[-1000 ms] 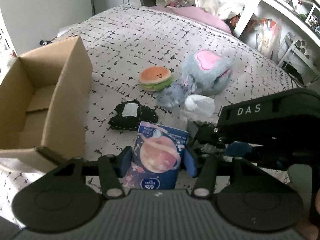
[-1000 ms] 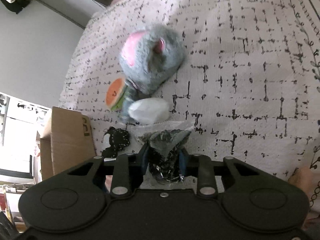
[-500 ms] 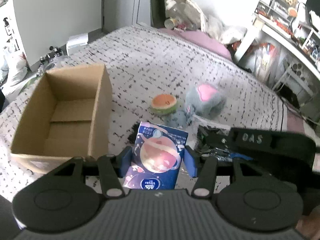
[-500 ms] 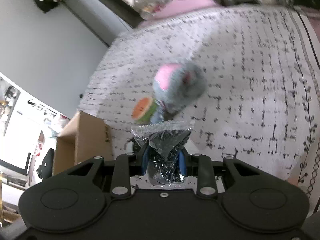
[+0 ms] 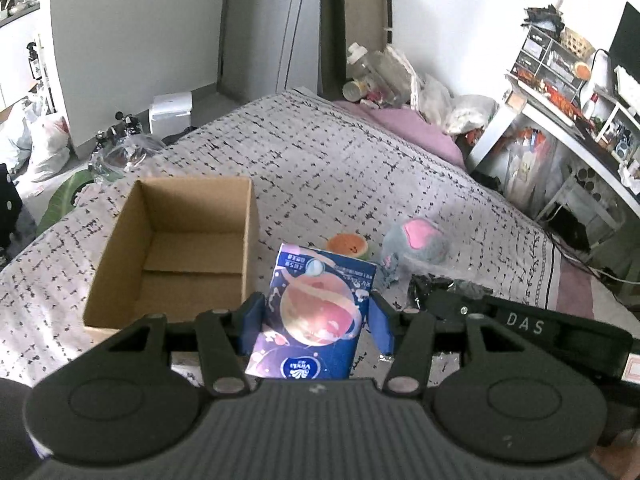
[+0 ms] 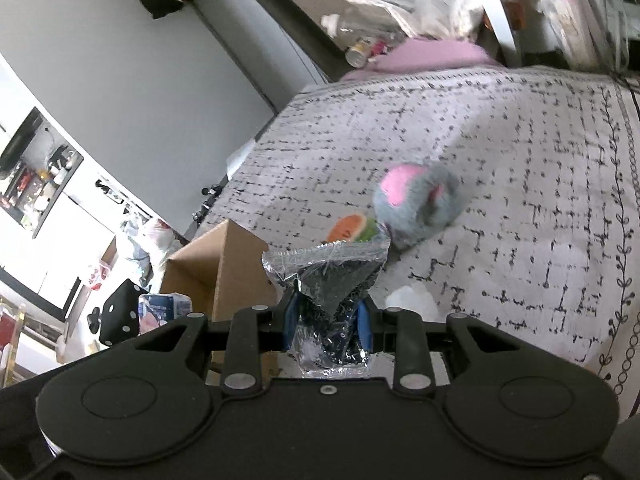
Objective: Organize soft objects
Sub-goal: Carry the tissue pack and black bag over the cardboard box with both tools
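My left gripper [image 5: 316, 314] is shut on a blue tissue pack with a pink planet print [image 5: 316, 312], held up above the bed. Left of it stands an open cardboard box [image 5: 176, 248], its inside bare. My right gripper [image 6: 326, 322] is shut on a clear plastic bag of dark fabric [image 6: 330, 292]; this gripper's black body [image 5: 520, 328] also shows at the right of the left wrist view. On the bed beyond lie a burger plush [image 5: 347, 245] [image 6: 352, 229] and a grey plush with pink ears [image 5: 416, 240] [image 6: 416, 204]. The tissue pack [image 6: 162, 310] appears at the lower left of the right wrist view.
The patterned bedspread [image 5: 320, 160] runs back to a pink pillow [image 5: 400, 128] and bottles at the headboard. A cluttered white desk and shelves [image 5: 560, 92] stand to the right. Bags and a white appliance [image 5: 170, 110] sit on the floor at the left. A white soft lump [image 6: 412, 300] lies near the bag.
Both grippers have risen away from the bed with their loads, so the box, plushes and room now look smaller and farther. The black soft item near the tissue pack is now hidden.
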A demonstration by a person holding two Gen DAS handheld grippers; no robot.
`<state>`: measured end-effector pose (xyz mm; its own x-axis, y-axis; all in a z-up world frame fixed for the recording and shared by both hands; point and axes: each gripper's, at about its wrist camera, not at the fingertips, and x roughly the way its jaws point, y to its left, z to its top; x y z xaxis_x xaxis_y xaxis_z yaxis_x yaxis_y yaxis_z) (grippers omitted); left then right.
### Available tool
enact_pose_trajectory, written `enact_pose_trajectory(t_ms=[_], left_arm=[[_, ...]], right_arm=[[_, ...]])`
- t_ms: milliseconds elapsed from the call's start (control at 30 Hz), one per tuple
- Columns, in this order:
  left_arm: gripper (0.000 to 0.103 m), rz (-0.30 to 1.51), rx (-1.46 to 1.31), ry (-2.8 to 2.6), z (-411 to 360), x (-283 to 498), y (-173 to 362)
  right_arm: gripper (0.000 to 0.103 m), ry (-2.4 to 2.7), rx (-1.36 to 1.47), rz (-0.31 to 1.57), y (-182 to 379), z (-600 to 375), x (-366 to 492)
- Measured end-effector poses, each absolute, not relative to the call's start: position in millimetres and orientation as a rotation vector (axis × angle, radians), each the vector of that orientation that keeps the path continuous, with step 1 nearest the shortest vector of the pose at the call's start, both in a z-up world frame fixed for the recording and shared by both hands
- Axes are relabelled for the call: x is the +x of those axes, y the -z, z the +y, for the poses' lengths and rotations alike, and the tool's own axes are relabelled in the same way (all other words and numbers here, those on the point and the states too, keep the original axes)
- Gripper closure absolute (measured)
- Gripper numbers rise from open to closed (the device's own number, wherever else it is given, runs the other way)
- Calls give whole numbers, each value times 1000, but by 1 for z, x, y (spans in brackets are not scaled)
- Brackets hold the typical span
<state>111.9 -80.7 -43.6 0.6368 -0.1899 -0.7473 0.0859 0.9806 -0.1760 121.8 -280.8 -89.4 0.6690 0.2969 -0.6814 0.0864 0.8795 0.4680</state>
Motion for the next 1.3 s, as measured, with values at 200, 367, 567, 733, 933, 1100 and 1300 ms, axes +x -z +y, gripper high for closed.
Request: enact_pose_trajectory(t_ms=[200, 367, 567, 733, 933, 1100, 1300], left_arm=[[49, 848, -137, 140, -67, 111, 35], [49, 832, -151, 116, -54, 114, 30], [49, 817, -160, 85, -37, 119, 25], [49, 810, -175, 56, -20, 128, 23], [49, 809, -193, 27, -3, 141, 24], [49, 822, -207, 3, 11, 154, 30], [49, 850, -221, -30, 29, 176, 42]], right_arm=[[73, -141, 476, 800, 74, -271, 128], [73, -164, 468, 786, 64, -260, 138], [73, -201, 470, 779, 56, -244, 151], [74, -237, 468, 778, 50, -228, 161], [73, -280, 464, 790, 47, -209, 174], [73, -299, 451, 808, 51, -195, 189], [73, -324, 451, 843, 58, -177, 211]])
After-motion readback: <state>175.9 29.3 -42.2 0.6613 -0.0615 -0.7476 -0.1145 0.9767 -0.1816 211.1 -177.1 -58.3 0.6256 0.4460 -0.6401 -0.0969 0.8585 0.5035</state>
